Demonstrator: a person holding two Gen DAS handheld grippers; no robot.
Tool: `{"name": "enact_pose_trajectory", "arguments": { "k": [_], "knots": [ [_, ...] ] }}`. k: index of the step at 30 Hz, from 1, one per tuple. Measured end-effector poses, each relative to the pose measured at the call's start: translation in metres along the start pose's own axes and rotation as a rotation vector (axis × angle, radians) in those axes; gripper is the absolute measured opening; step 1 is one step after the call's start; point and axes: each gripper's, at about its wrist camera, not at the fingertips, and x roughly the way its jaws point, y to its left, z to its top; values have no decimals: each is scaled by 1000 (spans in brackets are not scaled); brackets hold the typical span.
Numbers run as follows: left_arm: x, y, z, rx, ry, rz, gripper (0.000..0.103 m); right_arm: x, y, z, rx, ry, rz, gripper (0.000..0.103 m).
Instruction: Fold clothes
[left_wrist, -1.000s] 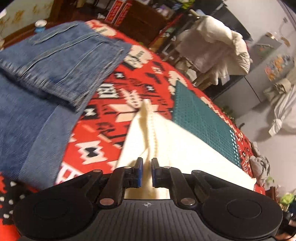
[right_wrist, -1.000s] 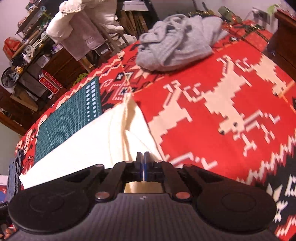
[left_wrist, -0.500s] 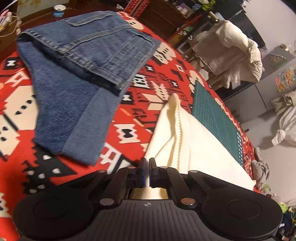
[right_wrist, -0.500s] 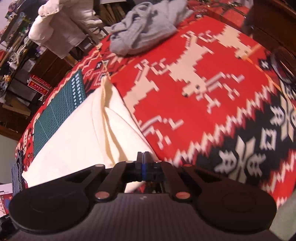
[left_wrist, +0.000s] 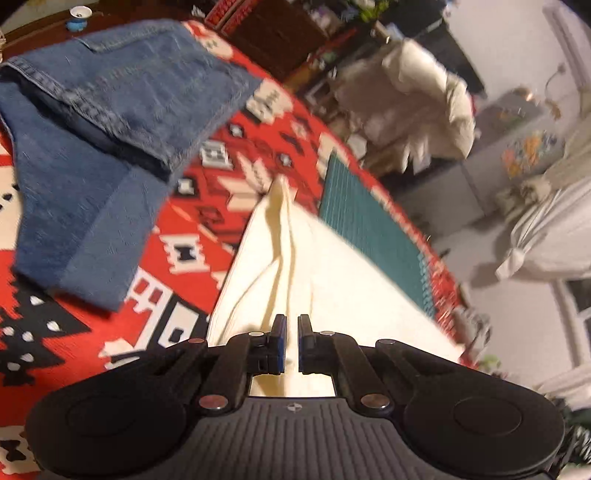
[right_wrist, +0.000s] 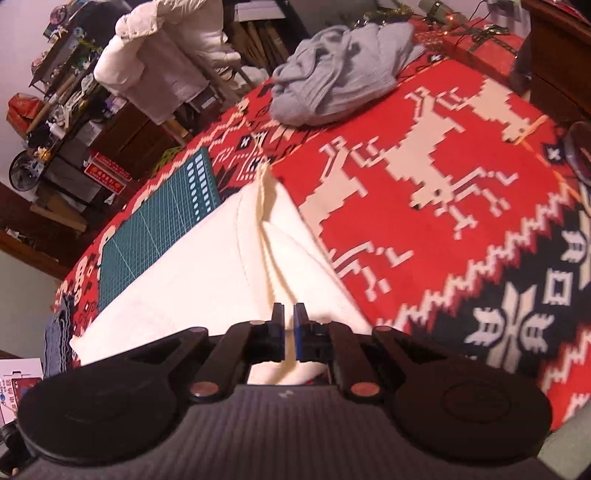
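A cream knitted garment (left_wrist: 332, 280) lies flat on the red patterned blanket (left_wrist: 207, 221), with a raised fold running up to each gripper. My left gripper (left_wrist: 291, 325) sits over its left end, jaws a narrow gap apart, cream cloth showing in the gap. My right gripper (right_wrist: 289, 314) is over the right end of the cream garment (right_wrist: 207, 266), its jaws also slightly parted above the fold. Folded blue jeans (left_wrist: 110, 122) lie left of the garment. A crumpled grey garment (right_wrist: 340, 81) rests at the far side of the blanket (right_wrist: 424, 206).
A green cutting mat (left_wrist: 369, 221) lies just beyond the cream garment, also visible as the mat (right_wrist: 159, 229) in the right wrist view. A chair draped with white clothes (left_wrist: 406, 99) stands past the far edge. Dark wooden furniture (right_wrist: 554, 55) borders the right side.
Both grippers' jaws, shut on the cream cloth half a second ago, now stand slightly apart. Both views have swung back toward the far side; the left one is motion-blurred.
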Motion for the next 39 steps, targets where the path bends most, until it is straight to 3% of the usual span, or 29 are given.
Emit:
{"name": "enact_pose_trajectory", "arguments": {
  "k": [4, 16, 21, 23, 25, 27, 30, 39],
  "knots": [
    [2, 8, -2, -38, 37, 70, 3, 11, -3, 1, 15, 22, -12, 7],
    [-16, -9, -15, 73, 115, 267, 3, 14, -15, 4, 99, 30, 52, 8],
    [-24, -9, -18, 64, 122, 318, 2, 11, -17, 6, 128, 22, 97, 8],
    [-31, -9, -20, 63, 87, 298, 3, 10, -14, 6, 125, 16, 116, 8],
    [-39, -7, -21, 46, 50, 195, 3, 9, -11, 7, 114, 10, 129, 8],
    [-43, -7, -22, 45, 15, 163, 3, 9, -8, 8, 103, 6, 138, 8],
    [-36, -3, -22, 23, 14, 165, 3, 10, -6, 9, 103, 5, 148, 8],
    [-29, -5, -20, 21, 73, 267, 2, 11, -9, 10, 128, -2, 155, 8]
  ]
}}
